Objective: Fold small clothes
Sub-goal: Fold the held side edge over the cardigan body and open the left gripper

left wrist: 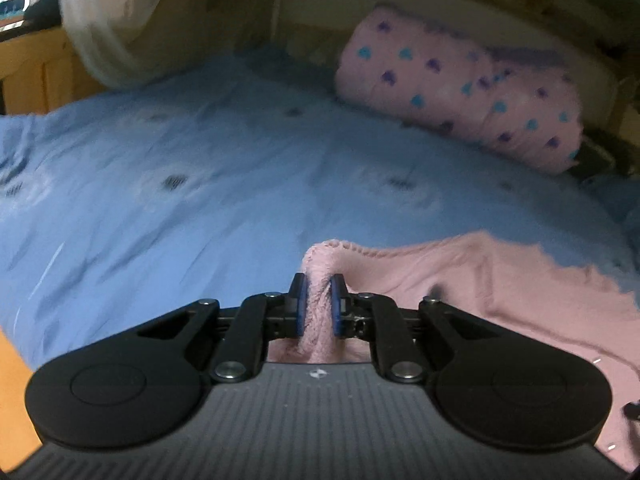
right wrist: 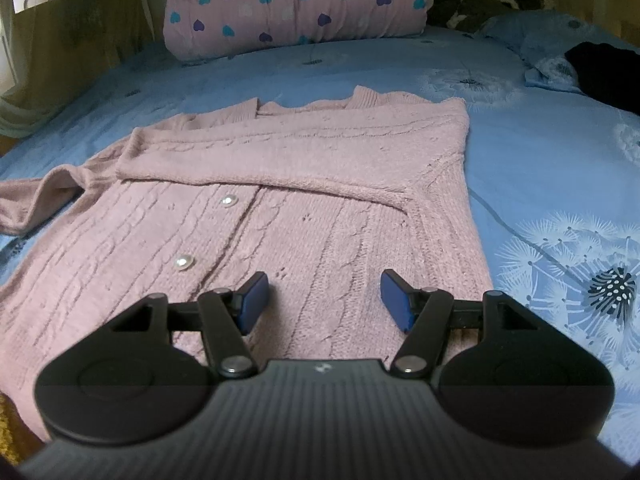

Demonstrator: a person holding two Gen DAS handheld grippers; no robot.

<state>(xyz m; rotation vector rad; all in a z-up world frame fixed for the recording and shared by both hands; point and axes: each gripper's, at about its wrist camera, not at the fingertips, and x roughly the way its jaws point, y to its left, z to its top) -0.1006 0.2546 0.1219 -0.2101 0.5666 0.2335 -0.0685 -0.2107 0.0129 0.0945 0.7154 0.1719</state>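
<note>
The left gripper (left wrist: pixel 319 304) is pinched tight on a bunched fold of the pink knitted cardigan (right wrist: pixel 256 216), the knit squeezed between its blue pads (left wrist: pixel 301 306) with a scalloped edge poking up above them. From the right wrist view that held part looks to be the left sleeve (right wrist: pixel 36 196), which lies out to the side of the garment on the blue dandelion-print bedsheet (right wrist: pixel 540 152); the other sleeve is already laid across the chest, above the two pearly buttons (right wrist: pixel 184 261). Further right, the right gripper (right wrist: pixel 324 300) hovers over the lower body of the cardigan with its jaws partly apart and nothing between them (whether its pads brush the knit I cannot tell).

The risks, as I judge them: a loose knit stretches, so a hard pull on the sleeve could drag the whole cardigan sideways and undo the fold already made, since the right gripper is not clearly pinning it. The bunched grip could also slip, leaving the sleeve crooked.
</note>
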